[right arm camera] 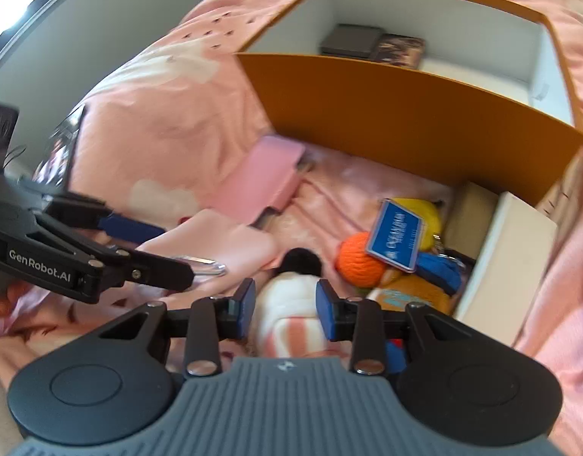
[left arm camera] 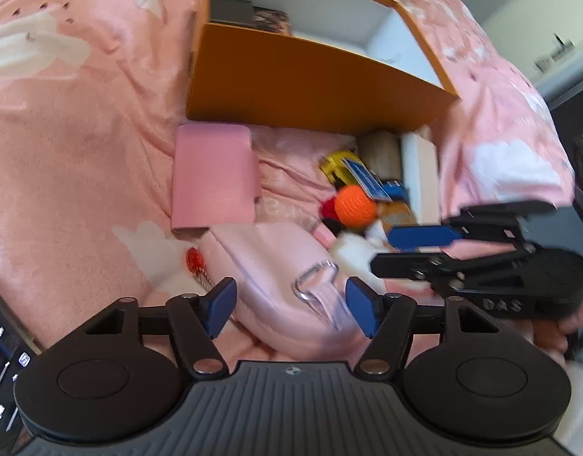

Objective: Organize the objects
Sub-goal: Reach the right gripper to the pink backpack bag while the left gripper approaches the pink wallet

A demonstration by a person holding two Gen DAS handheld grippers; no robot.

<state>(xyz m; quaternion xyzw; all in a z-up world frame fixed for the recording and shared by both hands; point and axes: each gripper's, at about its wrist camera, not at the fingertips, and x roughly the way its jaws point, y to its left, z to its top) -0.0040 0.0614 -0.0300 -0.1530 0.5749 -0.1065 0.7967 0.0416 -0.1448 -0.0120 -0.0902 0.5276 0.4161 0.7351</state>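
Two grippers work over a bed with a pink printed cover, where an orange box with white inner walls lies open just behind a jumble of small things. Inside the box sit a dark flat case and a patterned one side by side. In front of it lie a pink wallet, a pale pink pouch with a clear clip, an orange crocheted ball, a blue tag (its white lettering too blurred to read), something yellow and a white box.

The left gripper has its jaws spread on either side of the pouch, pads not pressing it; the pouch's bulk fills the gap. The right gripper pinches a white-and-pink striped plush with a dark tuft, close beside the ball. "GenRobot.AI" reads along the left gripper's arm in the right wrist view; "DAS" is embossed on the right gripper.
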